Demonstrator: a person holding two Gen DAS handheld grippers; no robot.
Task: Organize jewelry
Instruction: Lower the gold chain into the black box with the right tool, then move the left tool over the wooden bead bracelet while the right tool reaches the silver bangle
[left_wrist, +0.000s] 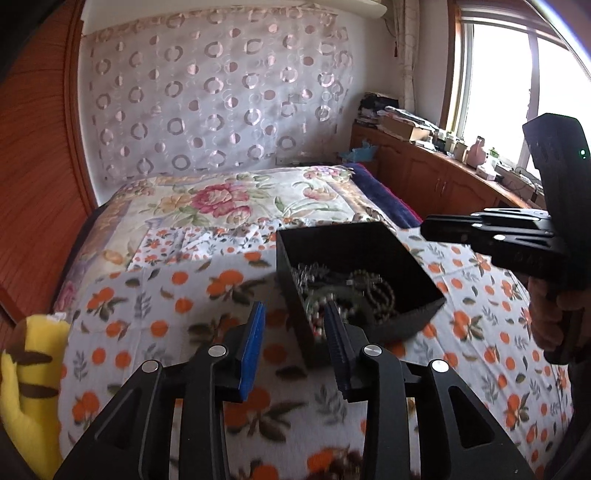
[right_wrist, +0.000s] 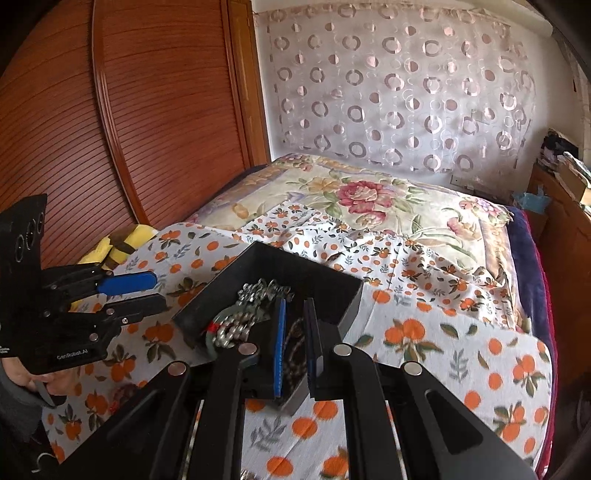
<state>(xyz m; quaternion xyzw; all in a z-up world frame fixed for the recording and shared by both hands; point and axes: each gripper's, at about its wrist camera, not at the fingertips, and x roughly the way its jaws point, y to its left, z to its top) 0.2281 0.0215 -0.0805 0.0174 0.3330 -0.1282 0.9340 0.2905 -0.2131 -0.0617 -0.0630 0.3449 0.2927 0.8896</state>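
Your bed fills most of both views, spread with a floral quilt (left_wrist: 221, 199) at the far end and a white blanket (left_wrist: 166, 295) printed with oranges nearer you. Behind it hangs a sheer curtain (left_wrist: 221, 92) patterned with rings. A reddish slatted wooden wardrobe (right_wrist: 147, 110) stands along one side. A low wooden cabinet (left_wrist: 424, 173), cluttered on top, runs under the bright window (left_wrist: 517, 74) on the other side.

A yellow plush toy (left_wrist: 26, 380) with brown stripes lies at the blanket's edge, near your left hand's side.

The black box (left_wrist: 369, 230) sits open on the orange-print blanket, between your two tools. The jewelry (left_wrist: 354, 291) lies heaped inside it: silver chain links, brown bead strings and a greenish bangle, tangled together.

Your left gripper (left_wrist: 294, 308) points down at the near corner of the box. Its jaws stand partly apart, and nothing is between the blue pad and the black one.

Your right gripper (right_wrist: 295, 302) hangs over the box from the other side with its tips above the heap. Its jaws are drawn almost together, leaving only a narrow slit. You can see brown beads through that slit, but nothing is clamped in it. Your hand (left_wrist: 554, 317) wraps its handle.
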